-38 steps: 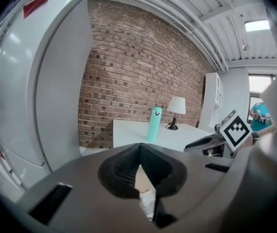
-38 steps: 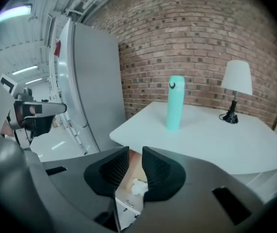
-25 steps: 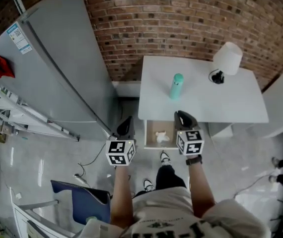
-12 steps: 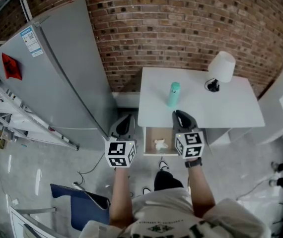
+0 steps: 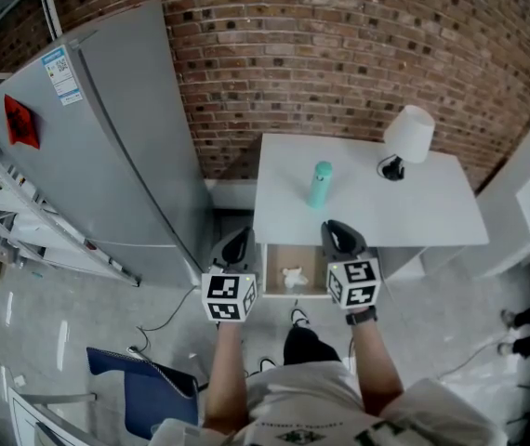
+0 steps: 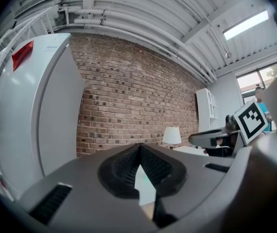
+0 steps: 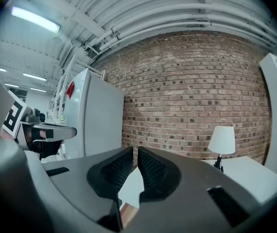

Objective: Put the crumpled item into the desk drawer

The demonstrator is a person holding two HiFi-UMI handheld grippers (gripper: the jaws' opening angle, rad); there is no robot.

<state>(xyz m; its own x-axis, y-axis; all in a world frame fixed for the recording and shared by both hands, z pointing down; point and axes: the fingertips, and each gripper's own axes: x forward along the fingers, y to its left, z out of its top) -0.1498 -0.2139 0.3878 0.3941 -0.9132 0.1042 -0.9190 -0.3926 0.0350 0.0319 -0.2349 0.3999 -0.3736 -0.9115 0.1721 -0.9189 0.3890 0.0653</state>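
Note:
The white desk (image 5: 404, 214) has its drawer (image 5: 270, 269) pulled out under the front left edge. A white crumpled item (image 5: 292, 277) lies inside the drawer on its brown floor. My left gripper (image 5: 236, 241) hovers just left of the drawer, its jaws (image 6: 139, 147) meeting at the tips with nothing between them. My right gripper (image 5: 337, 231) hangs over the drawer's right edge and the desk front. Its jaws (image 7: 134, 152) stand a narrow slit apart and hold nothing. Both point toward the brick wall.
A teal bottle (image 5: 320, 184) stands on the desk near its left side, and a white lamp (image 5: 406, 137) at the back right. A tall grey fridge (image 5: 88, 137) flanks the desk on the left. A blue chair (image 5: 144, 388) sits behind me on the left.
The view has drawn back a little, so the desk and drawer sit higher and smaller. Both grippers keep their places beside the drawer, and the crumpled item stays in it.

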